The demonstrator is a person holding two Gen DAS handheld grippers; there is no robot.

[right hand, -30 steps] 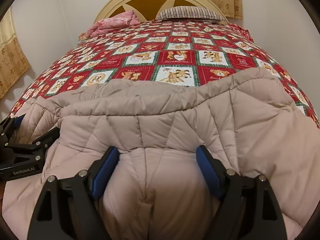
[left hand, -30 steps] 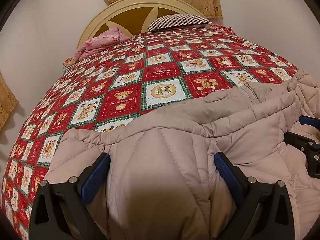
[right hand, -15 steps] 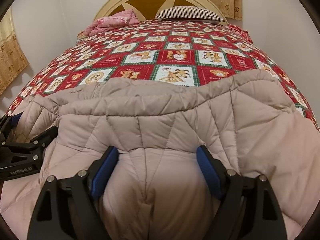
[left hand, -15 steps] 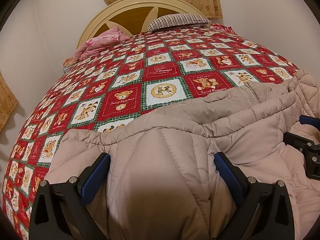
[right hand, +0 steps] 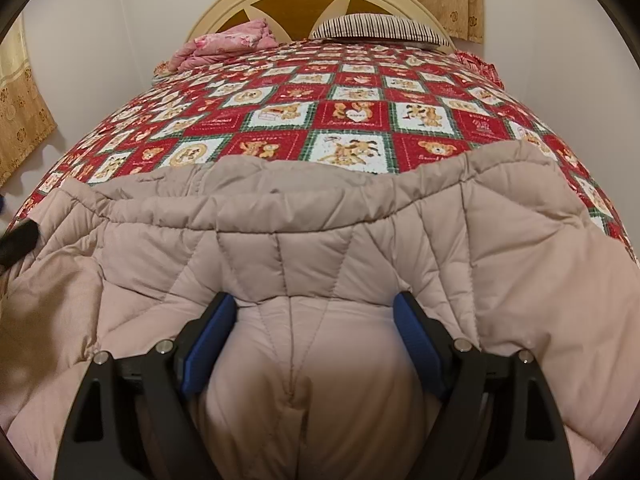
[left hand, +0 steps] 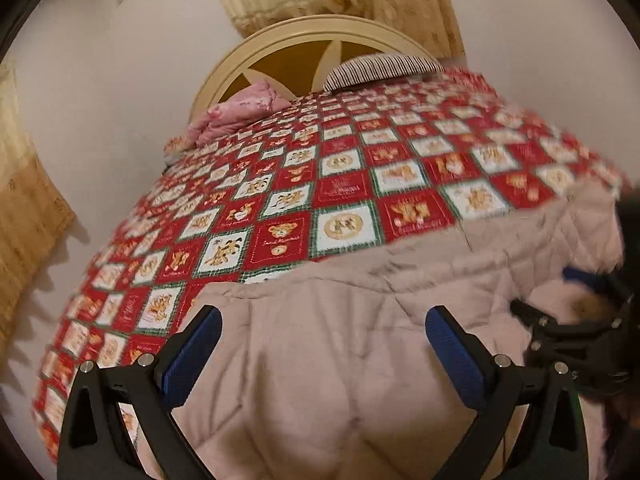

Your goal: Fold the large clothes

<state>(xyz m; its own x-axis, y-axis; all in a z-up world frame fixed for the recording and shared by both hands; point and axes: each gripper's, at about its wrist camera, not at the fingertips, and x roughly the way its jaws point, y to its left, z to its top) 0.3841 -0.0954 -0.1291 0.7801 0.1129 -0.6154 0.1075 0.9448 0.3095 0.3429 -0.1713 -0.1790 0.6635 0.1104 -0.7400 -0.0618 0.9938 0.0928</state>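
Bed: red bear-print quilt.
Jacket: quilted beige, bulging between both grippers' pads.
Right hand-held gripper: wide, clasping padding.
Left hand-held gripper: likewise.

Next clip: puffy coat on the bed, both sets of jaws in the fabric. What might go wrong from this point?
1. The right gripper has its jaws standing wide around only a soft bulge of the coat. The slick padding may slip out when pulled.
2. The left gripper sits near the coat's side edge. Its view is blurred, so its hold is unclear, and an uneven lift could skew the fold.
3. Dragging the coat could rumple the quilt beneath.
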